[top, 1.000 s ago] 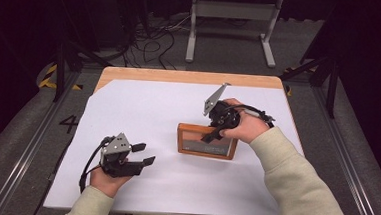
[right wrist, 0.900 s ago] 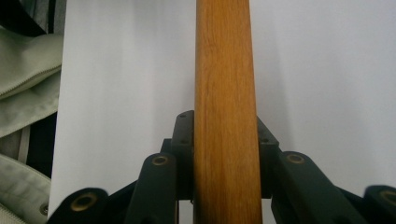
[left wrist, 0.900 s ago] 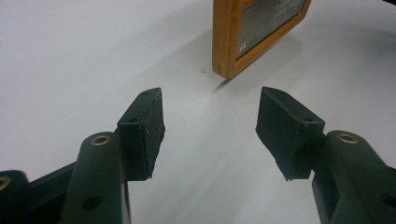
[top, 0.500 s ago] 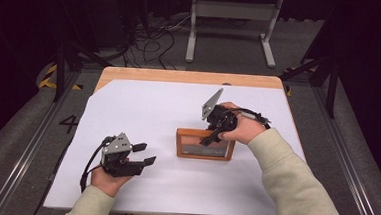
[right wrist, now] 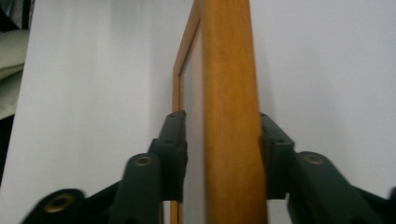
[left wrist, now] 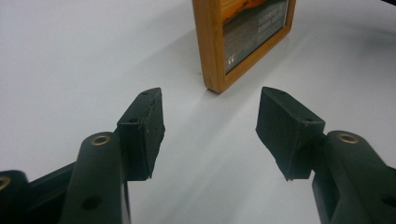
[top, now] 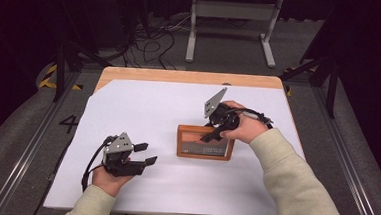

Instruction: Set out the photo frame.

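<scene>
R gripper [top: 212, 134] just opening astride upright wooden frame [top: 205, 143] w/ printed picture.

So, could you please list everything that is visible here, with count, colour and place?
picture frame: one, orange-brown wood, right of table centre, between the right gripper's jaws
white sheet: one, covers the tabletop
table: one, light wood, far edge bare
metal stand: one, grey, floor behind the table
cables: several, black, floor behind the table
left gripper: one, black, open, front left
right gripper: one, black, jaws just opening, astride the frame's top edge
</scene>
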`<state>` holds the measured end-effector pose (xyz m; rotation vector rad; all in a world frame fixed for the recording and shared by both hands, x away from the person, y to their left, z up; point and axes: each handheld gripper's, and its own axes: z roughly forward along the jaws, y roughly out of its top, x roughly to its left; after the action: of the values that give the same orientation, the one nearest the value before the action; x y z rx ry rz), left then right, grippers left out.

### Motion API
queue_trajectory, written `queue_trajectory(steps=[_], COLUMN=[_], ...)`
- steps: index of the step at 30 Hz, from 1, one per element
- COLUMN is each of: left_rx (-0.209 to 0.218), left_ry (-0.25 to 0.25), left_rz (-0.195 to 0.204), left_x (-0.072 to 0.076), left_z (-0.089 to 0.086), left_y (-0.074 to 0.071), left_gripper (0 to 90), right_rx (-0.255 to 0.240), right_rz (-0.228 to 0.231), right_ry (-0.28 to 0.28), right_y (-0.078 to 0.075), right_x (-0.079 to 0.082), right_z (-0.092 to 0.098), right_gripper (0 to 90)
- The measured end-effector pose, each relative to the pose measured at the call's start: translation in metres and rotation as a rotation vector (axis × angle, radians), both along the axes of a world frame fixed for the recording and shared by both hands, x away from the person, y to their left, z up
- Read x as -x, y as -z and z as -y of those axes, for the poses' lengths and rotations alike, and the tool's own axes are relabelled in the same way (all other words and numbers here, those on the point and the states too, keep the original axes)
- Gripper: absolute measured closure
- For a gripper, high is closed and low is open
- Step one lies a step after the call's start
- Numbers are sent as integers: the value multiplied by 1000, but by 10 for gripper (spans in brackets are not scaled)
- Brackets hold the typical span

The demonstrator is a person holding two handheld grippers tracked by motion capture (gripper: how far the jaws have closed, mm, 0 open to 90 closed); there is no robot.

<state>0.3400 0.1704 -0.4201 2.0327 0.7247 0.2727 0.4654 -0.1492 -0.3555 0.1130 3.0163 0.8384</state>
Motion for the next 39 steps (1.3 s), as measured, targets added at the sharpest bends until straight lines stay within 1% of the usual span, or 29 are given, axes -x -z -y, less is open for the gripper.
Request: queue_trajectory(steps=[1, 2, 3, 4, 6, 7, 8, 10, 11, 13, 14, 15, 16, 17, 19, 20, 21, 22, 23, 24, 25, 26, 29, 30, 31, 33, 35, 39], left_rx=[0, 0, -1, -2, 0, 2, 3, 2, 5, 5, 11, 11, 11, 11, 14, 19, 19, 23, 25, 29, 28, 29, 32, 33, 36, 40, 42, 50], left_ry=[0, 0, 2, 2, -1, -2, -2, -4, -11, -14, -18, -20, -20, -20, -22, -25, -25, -29, -32, -35, -36, -37, -37, -40, -43, -45, -44, -45], left_rz=[0, 0, 2, 2, -1, -5, -6, 1, -2, 0, -10, -7, 4, 4, 7, 2, 2, 7, 12, 11, 13, 16, 13, 16, 17, 17, 20, 29], left_x=[0, 0, 0, 0, 0, 0, 1, 1, 2, 2, 3, 4, 5, 5, 9, 10, 10, 11, 11, 11, 12, 12, 12, 12, 12, 12, 12, 12], left_z=[0, 0, 0, 0, 0, 0, 0, -1, -2, -4, -4, -5, -6, -6, -9, -10, -10, -11, -12, -13, -13, -14, -14, -14, -15, -15, -15, -15], left_y=[0, 0, 0, 0, 0, 0, 0, 0, 0, 0, -1, -1, -2, -2, -4, -5, -5, -5, -6, -6, -7, -7, -7, -8, -8, -8, -9, -10], left_gripper=[414, 414, 414, 414, 414, 414, 413, 413, 413, 413, 412, 411, 412, 411, 410, 409, 408, 408, 408, 407, 406, 406, 403, 403, 402, 400, 397, 386], right_rx=[-3, -3, -22, -31, -63, -74, -92, -110, -114, -130, -140, -156, -174, -190, -227, -242, -242, -267, -267, -281, -297, -303, -322, -334, -345, -377, -398, -426], right_rz=[12, 12, 49, 54, 81, 94, 104, 116, 119, 137, 150, 164, 179, 186, 209, 216, 216, 222, 222, 216, 217, 222, 217, 223, 222, 215, 226, 233], right_ry=[4, 4, 44, 55, 70, 77, 95, 114, 123, 147, 157, 175, 184, 196, 228, 243, 243, 272, 272, 288, 306, 315, 352, 366, 373, 408, 428, 466], right_y=[0, 0, 1, 1, -1, -3, -5, -8, -10, -14, -16, -19, -22, -25, -31, -33, -33, -36, -36, -37, -38, -38, -38, -37, -37, -36, -35, -32], right_x=[-1, -1, 0, -1, -2, -3, -3, -4, -4, -2, -1, 2, 6, 10, 19, 22, 22, 28, 28, 31, 34, 37, 46, 50, 52, 59, 65, 74], right_z=[1, 1, 2, 3, 5, 6, 8, 13, 14, 20, 24, 27, 31, 35, 45, 49, 49, 58, 58, 62, 66, 70, 80, 85, 87, 94, 100, 114], right_gripper=[513, 513, 467, 453, 386, 369, 357, 344, 340, 340, 342, 350, 350, 350, 347, 343, 343, 322, 322, 315, 305, 295, 263, 257, 248, 216, 207, 190])
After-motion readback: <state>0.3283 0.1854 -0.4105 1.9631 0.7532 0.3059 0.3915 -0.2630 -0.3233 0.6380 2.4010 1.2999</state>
